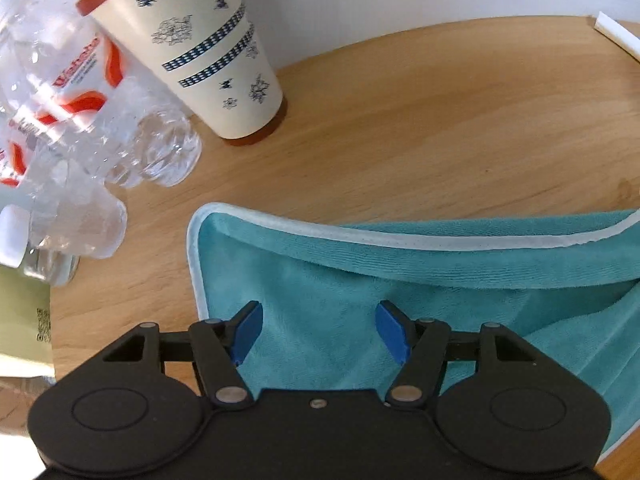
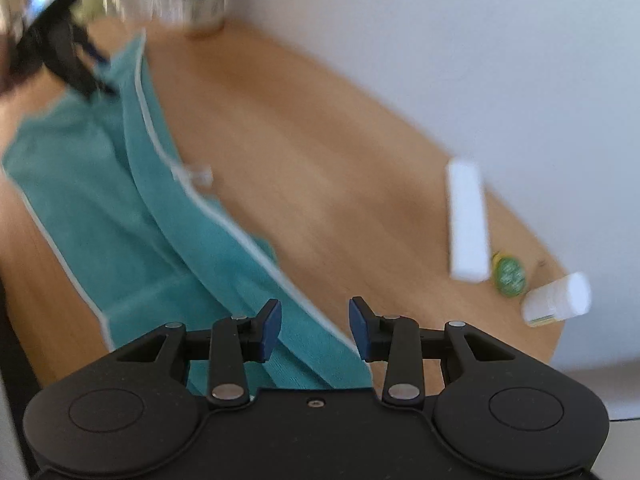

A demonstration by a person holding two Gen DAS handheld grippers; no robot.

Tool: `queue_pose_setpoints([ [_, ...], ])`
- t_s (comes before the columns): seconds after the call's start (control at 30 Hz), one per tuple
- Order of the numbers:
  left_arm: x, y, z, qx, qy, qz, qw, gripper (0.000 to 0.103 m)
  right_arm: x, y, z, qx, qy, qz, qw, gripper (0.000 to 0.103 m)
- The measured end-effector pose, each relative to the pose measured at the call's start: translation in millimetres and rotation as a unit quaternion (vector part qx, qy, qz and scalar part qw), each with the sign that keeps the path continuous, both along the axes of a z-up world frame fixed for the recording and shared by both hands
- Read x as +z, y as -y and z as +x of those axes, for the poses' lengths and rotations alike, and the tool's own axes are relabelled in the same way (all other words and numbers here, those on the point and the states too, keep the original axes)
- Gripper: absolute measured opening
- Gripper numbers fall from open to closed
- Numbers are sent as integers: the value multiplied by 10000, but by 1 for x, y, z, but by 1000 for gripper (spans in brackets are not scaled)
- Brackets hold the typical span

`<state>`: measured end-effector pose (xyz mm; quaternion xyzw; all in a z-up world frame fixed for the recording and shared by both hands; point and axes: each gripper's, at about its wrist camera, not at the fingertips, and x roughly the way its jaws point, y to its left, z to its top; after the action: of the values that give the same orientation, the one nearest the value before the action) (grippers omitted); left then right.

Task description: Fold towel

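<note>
Your left gripper is spread wide with nothing between its blue pads, poised over a teal towel. The towel lies on a light wooden desk, its far white-trimmed edge doubled back toward you in a loose fold, and one rounded corner sits just ahead and to the left of the gripper.

Beyond that corner, along the desk's far left edge by the wall, several things crowd together. A cream paper cup with blue flower prints and a red-brown lid stands tilted in the fisheye. Beside it lie crumpled clear plastic bottles with red and white labels. A pale green sheet with a printed code lies at the left edge.

Your right gripper is also open, holding nothing, above the towel's near end where the folded strip runs off under it. This view is blurred. Toward the desk's right edge, well apart from the towel, lie a white oblong bar, a small round green lid just beside it, and a white bottle on its side.
</note>
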<state>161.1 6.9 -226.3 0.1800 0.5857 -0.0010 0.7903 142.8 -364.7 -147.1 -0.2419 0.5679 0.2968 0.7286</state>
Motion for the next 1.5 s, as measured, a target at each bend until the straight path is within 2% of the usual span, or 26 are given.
queue_pose_setpoints([
  [0.13,-4,-3,-4,-30,11,296,9996,70,-24,0,8,202,-374,-103,9990,37],
  [0.17,-5,-3,-4,-31,16,426,9991,70,-26,-1,9,201,-382,-111,9990,24],
  [0.2,-6,-4,-4,-40,16,575,9983,70,-26,-1,12,156,-464,-15,9988,17],
  [0.37,-8,-17,0,64,-79,901,9959,70,-17,-6,27,-115,-484,201,9986,6],
  [0.47,-11,-27,1,-2,-99,1174,9930,70,-9,-12,38,-327,-337,358,9983,6],
  [0.63,-12,-54,7,171,-77,1184,9928,73,-3,-25,51,-448,119,252,9986,5],
  [0.73,-5,-63,14,268,-15,1336,9907,72,-5,-31,63,-708,432,107,9965,5],
  [0.87,-3,-74,22,512,2,1199,9915,70,-6,-40,80,-874,814,-42,9928,5],
  [0.97,-3,-76,23,567,35,1177,9914,68,-9,-39,93,-1132,798,-24,9904,7],
  [1.07,4,-72,16,511,109,1239,9909,69,-8,-43,88,-1107,1092,-268,9875,14],
  [1.1,7,-71,13,483,156,1263,9907,69,-5,-44,82,-1063,1169,-312,9869,17],
  [1.17,21,-68,4,389,305,1179,9918,69,8,-37,67,-989,1312,-353,9858,33],
  [1.27,33,-66,-10,360,390,1040,9932,69,19,-26,58,-978,1453,-443,9835,43],
  [1.37,43,-60,-32,432,461,717,9954,74,34,-12,40,-1531,1244,-304,9799,43],
  [1.5,40,-38,-62,310,297,314,9986,74,37,-13,8,-2090,761,-333,9744,44],
])
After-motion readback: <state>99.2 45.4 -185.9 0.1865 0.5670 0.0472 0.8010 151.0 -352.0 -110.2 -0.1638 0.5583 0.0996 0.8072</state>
